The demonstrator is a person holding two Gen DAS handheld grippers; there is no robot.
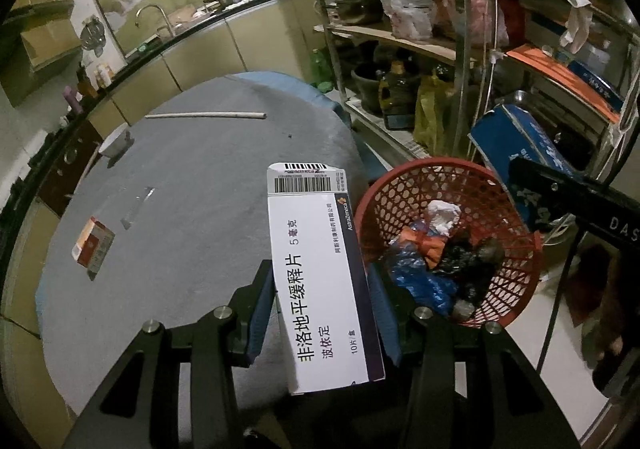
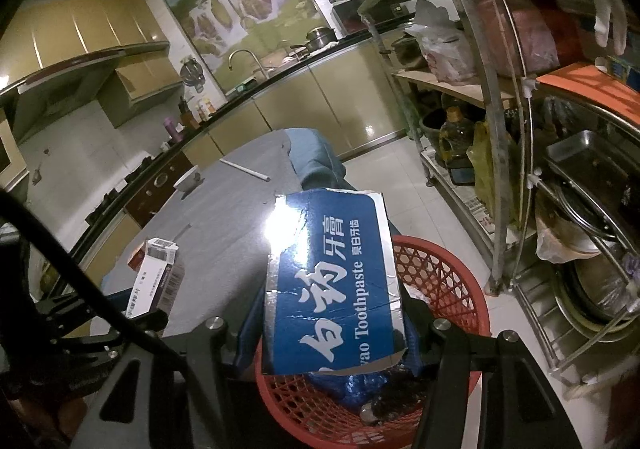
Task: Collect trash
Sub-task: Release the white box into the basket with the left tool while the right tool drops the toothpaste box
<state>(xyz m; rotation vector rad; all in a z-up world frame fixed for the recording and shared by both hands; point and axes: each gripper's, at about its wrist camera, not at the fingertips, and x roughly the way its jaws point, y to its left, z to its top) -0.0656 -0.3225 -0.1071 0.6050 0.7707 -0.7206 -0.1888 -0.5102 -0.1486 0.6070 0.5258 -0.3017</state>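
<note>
My left gripper is shut on a white medicine box with a barcode end, held over the right edge of the grey table, just left of the red mesh basket. Inside the basket lie blue plastic, orange wrap, white paper and dark scraps. My right gripper is shut on a blue toothpaste box, held above the red mesh basket. In the right wrist view the left gripper with the white medicine box shows at the left. The blue toothpaste box shows beyond the basket in the left wrist view.
On the table lie a small red-and-white box, a white bowl, a long white stick and a clear wrapper. A metal rack with pots, bags and bottles stands at the right. A kitchen counter runs behind.
</note>
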